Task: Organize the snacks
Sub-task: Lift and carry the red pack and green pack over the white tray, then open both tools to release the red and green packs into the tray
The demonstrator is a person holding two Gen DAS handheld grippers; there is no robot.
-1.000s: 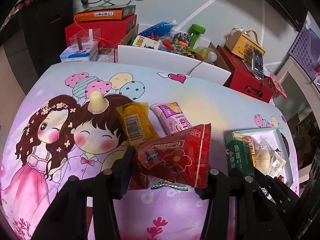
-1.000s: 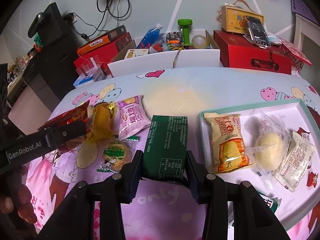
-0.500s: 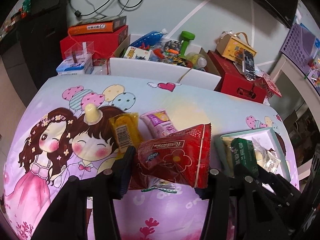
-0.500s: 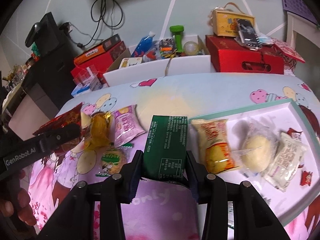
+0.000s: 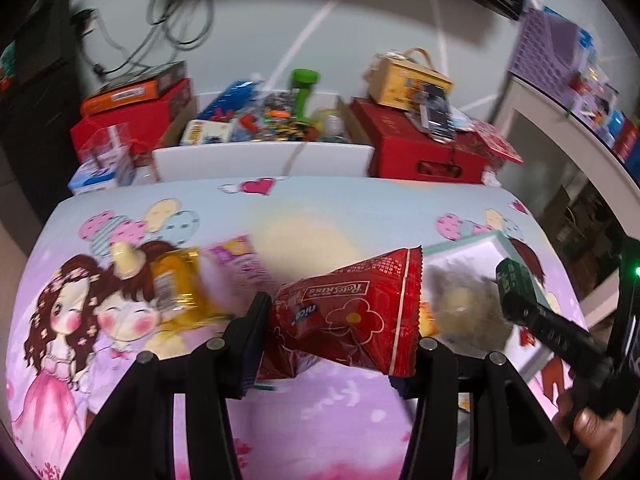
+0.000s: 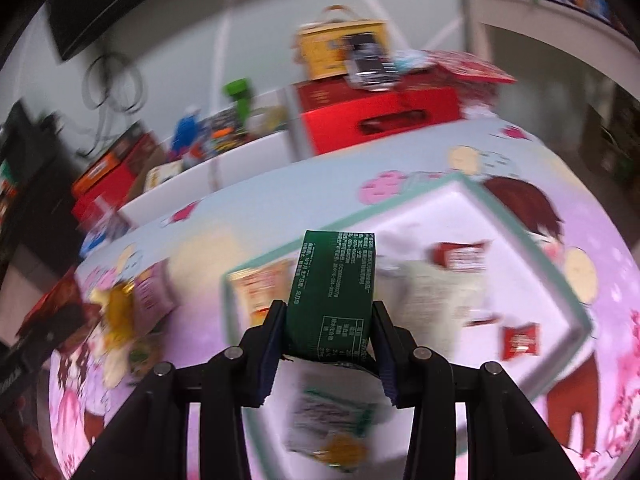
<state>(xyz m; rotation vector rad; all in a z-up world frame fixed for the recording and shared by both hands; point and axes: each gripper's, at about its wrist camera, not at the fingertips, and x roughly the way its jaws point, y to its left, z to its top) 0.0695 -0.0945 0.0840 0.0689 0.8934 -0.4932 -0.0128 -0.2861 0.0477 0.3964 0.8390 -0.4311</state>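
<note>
Here both jaws pinch snacks, red packet [image 5: 352, 320] and green box [image 6: 332, 292], seemingly above the tray's rim [image 6: 520, 232].

Each camera sits on a gripper and looks forward and down along its two fingers, close over the counter [image 5: 340, 216]. The left one looks from the left side. The right one hangs over the tray [image 6: 532, 240]. Both see the tray, the red box [image 5: 424, 152] and the wall behind.
</note>
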